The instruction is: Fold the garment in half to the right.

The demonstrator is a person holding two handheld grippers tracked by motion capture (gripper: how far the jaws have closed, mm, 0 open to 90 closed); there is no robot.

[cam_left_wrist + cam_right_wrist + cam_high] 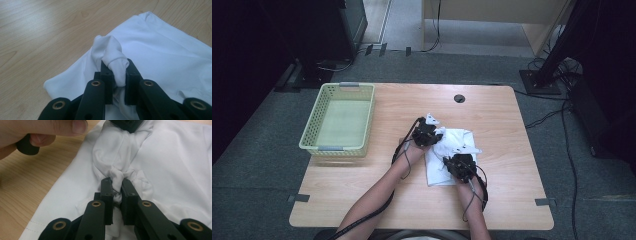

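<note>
Cloth (451, 156) lies white and crumpled on the table (362, 200), well to the right of the green basket (340, 119) — about mid-table. The left gripper (428, 134) clamps a bunched fold (113, 58) at the cloth's far-left edge, on the side nearer the basket. The right gripper (460, 166) pinches another gathered fold (118, 176) at its near side — farther from the basket.

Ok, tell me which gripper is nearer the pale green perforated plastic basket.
Left. The left gripper, shut on the white cloth, sits right of the pale green perforated plastic basket. The right gripper, also shut on the cloth, lies farther right and nearer the person.
</note>
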